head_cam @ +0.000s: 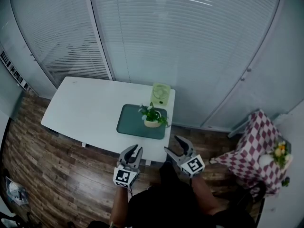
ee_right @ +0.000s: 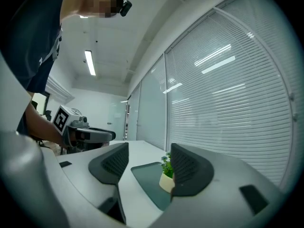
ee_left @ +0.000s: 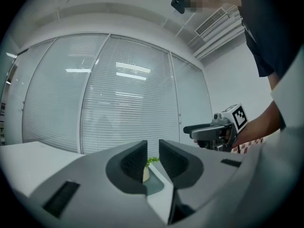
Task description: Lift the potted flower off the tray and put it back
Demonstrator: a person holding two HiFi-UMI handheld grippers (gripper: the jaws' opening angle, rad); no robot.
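1. The potted flower (head_cam: pixel 152 117) is found upright on the green tray (head_cam: pixel 128 122), towards the right end of the counter (head_cam: pixel 85 108).
2. The left hand-held gripper (head_cam: pixel 136 149) is held short of the counter, with its jaws nearly together and nothing between them.
3. The right hand-held gripper (head_cam: pixel 175 145) is likewise held clear, with its jaws well apart and empty.
4. The pot is judged light, rigid and possibly breakable, and the foliage soft. A hold on the pot wall, below the leaves, is advised.
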